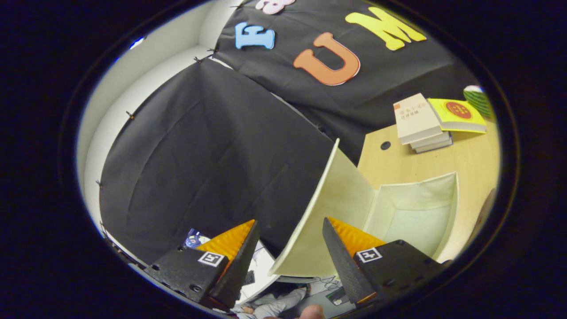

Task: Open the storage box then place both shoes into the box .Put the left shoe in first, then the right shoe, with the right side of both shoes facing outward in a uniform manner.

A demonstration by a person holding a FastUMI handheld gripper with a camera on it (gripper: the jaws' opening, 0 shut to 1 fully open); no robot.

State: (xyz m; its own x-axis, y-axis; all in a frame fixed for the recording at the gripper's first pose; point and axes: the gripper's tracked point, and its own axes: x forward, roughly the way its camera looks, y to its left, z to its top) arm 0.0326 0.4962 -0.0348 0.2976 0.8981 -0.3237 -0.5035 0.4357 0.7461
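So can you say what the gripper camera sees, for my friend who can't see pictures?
The gripper is open, its fingers either side of the raised lid of a cream storage box, which stands open on a wooden table. Beyond the box lies a stack of books, with black cloth behind.

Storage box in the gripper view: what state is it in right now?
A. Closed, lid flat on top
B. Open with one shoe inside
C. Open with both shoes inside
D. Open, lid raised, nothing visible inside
D. The storage box on the wooden table has its lid raised, lying between the parted fingers of the gripper, and the visible interior holds no shoe.
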